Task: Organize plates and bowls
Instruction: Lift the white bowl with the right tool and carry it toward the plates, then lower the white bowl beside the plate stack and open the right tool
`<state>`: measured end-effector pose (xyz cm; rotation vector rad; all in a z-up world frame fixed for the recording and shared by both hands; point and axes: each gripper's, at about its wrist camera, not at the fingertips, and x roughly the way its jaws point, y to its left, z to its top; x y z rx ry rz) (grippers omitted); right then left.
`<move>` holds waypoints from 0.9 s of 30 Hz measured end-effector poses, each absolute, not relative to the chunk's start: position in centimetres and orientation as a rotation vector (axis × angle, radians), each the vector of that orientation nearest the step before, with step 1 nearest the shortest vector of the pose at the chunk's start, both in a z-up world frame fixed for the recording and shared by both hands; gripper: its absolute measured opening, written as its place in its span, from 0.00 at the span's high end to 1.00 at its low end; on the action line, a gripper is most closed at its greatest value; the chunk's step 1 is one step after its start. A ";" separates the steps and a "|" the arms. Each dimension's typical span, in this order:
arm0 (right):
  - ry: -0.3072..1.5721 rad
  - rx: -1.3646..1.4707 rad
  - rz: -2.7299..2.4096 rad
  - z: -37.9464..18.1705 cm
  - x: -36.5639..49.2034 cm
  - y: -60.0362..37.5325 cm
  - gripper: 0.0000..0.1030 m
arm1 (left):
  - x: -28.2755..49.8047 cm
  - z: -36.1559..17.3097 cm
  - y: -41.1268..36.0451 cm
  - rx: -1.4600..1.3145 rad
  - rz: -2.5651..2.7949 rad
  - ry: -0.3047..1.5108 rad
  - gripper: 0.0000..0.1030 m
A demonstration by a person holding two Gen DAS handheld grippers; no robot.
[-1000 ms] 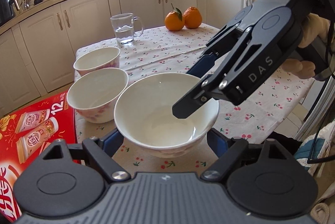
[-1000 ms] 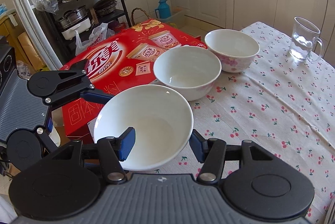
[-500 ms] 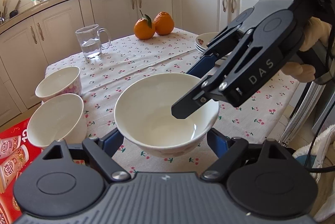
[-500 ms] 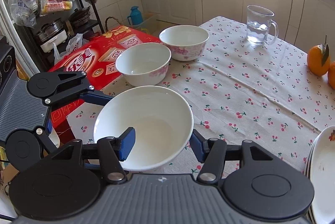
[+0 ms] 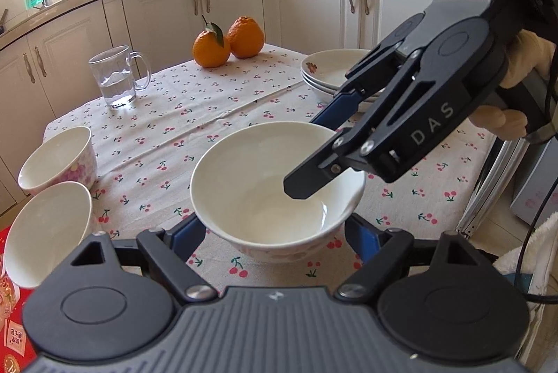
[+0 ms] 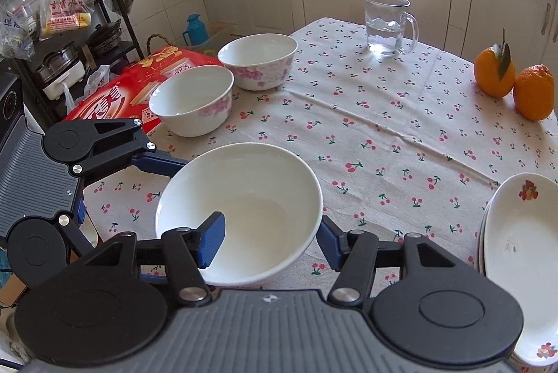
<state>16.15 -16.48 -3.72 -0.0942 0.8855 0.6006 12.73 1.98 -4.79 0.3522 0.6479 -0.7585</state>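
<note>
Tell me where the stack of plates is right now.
The stack of plates sits at the table's right edge in the right wrist view, near the camera, below the two oranges and right of the held bowl.

The held bowl (image 6: 240, 212) is showing a plain white interior and a faint pink flower print low on its outer wall. Two more bowls (image 6: 191, 101) (image 6: 257, 60) are displaying white glaze with pink blossom clusters. The tablecloth (image 6: 383, 128) is presenting a cream ground scattered with small red cherries on green stems. The stacked plates (image 6: 516, 233) are appearing white with a small red-and-yellow fruit motif. Two oranges (image 6: 495, 73) (image 6: 533, 92) are showing bright orange, one with a dark green leaf. The box (image 6: 115, 94) is showing red with gold and white print. Each hand-held gripper is showing black bodywork and blue finger pads (image 6: 211, 238).
</note>
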 end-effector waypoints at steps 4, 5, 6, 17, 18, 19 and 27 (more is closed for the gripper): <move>0.889 -0.082 0.581 -4.0 16.4 -17.2 0.38 | 13.1 -4.9 1.6 0.345 -0.772 0.645 0.16; 0.889 -0.082 0.576 -4.0 16.5 -17.3 0.38 | 13.2 -4.9 1.5 0.342 -0.775 0.647 0.16; 0.890 -0.080 0.571 -4.1 16.6 -17.4 0.38 | 13.3 -4.9 1.4 0.341 -0.777 0.648 0.16; 0.901 -0.063 0.561 -4.7 17.0 -18.0 0.38 | 13.7 -5.3 0.9 0.343 -0.785 0.660 0.16; 0.900 -0.064 0.560 -4.8 17.0 -18.0 0.38 | 13.7 -5.3 0.9 0.341 -0.785 0.660 0.16; 0.899 -0.065 0.559 -4.8 17.0 -18.0 0.38 | 13.7 -5.3 0.9 0.339 -0.786 0.661 0.16; 0.876 -0.054 0.562 -4.5 16.8 -17.9 0.17 | 13.4 -5.5 0.9 0.368 -0.779 0.657 0.13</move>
